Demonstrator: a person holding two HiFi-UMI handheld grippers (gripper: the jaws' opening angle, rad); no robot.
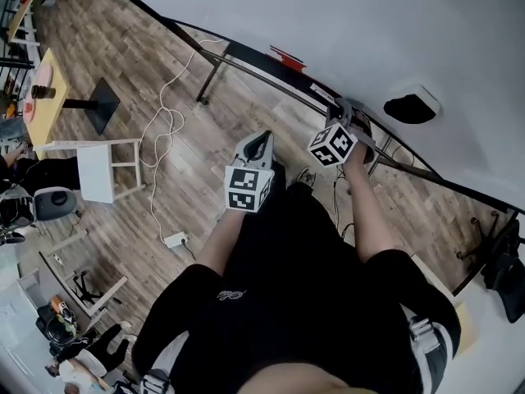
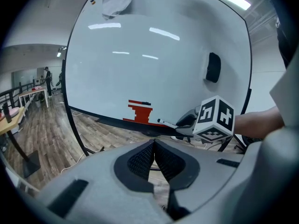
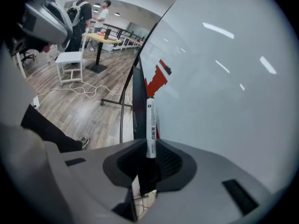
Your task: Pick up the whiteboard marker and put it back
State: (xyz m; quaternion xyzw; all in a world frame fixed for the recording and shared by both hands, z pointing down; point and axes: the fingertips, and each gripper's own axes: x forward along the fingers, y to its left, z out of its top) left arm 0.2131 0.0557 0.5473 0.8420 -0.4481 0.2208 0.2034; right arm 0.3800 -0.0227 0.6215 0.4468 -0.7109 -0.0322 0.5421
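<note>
Both right gripper point(image 3: 149, 149) jaws clamp the whiteboard marker point(image 3: 150, 122) at its dark end, barrel jutting forward

White chair point(image 1: 97, 173) and a loopy cable point(image 1: 164, 125) on the wood floor point(image 1: 123, 39), yellow desk point(image 1: 45, 97) off left, black eraser point(image 1: 410, 107) on the whiteboard point(image 1: 344, 39).

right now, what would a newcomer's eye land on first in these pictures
The white marker clamped in the right gripper, pointing along the big whiteboard. Next, in the left gripper view, the red blocky shape low on the board and the black eraser toward its right edge.
</note>
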